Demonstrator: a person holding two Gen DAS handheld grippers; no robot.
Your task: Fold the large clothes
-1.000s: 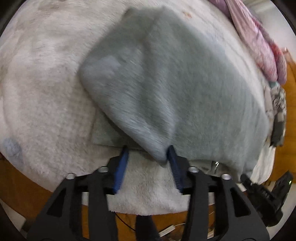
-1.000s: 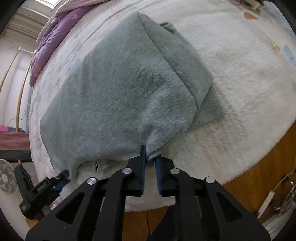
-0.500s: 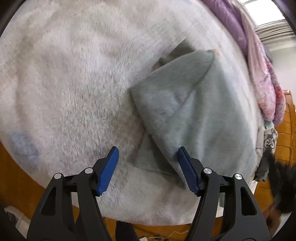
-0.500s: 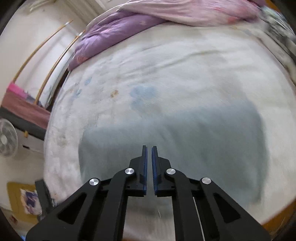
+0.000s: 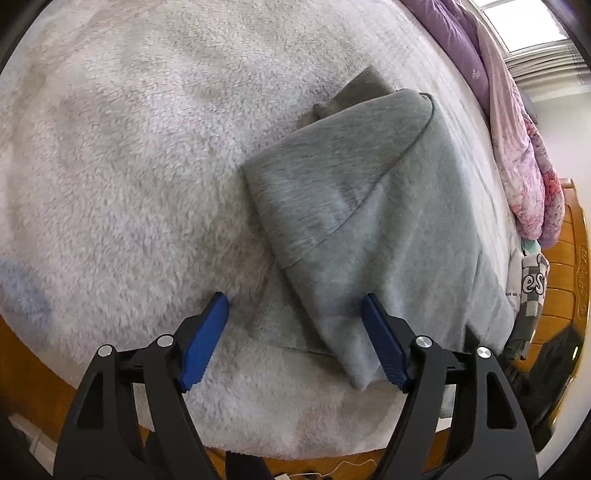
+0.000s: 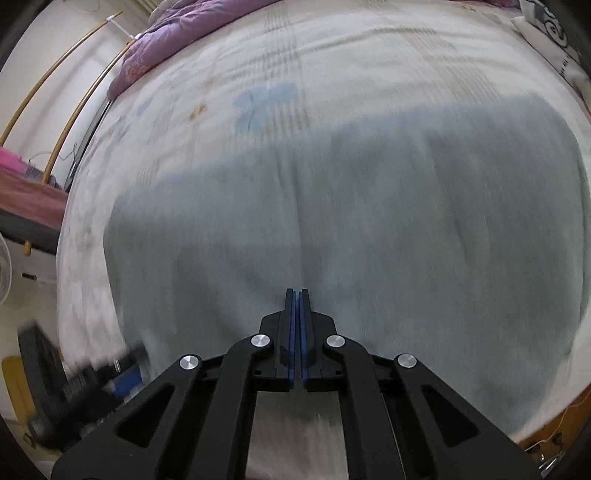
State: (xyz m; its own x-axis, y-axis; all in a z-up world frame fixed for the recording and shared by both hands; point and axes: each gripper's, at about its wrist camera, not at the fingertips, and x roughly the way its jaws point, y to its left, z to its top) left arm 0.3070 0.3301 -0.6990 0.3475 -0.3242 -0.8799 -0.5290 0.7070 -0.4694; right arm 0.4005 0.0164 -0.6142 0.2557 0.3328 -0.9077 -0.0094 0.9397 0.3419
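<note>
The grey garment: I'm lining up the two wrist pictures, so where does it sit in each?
Left wrist: grey garment right of centre, folded, its near corner between the opening left gripper's blue pads.
Right wrist: blurred, filling the middle and lower right, beyond the shut right gripper.
Shared landmark: purple quilt.

Black skeletal frames with triangular cutouts on both: left gripper (image 5: 295, 317), right gripper (image 6: 297, 306). 4 silver screws each. 2 blue ribbed pads (image 5: 201, 341) per gripper, on black fingers.

Bed: we see a white fleece blanket (image 5: 129, 166)
Window: bright, upper right (image 5: 532, 26)
Frame: orange wooden bedframe (image 5: 569, 258)
</note>
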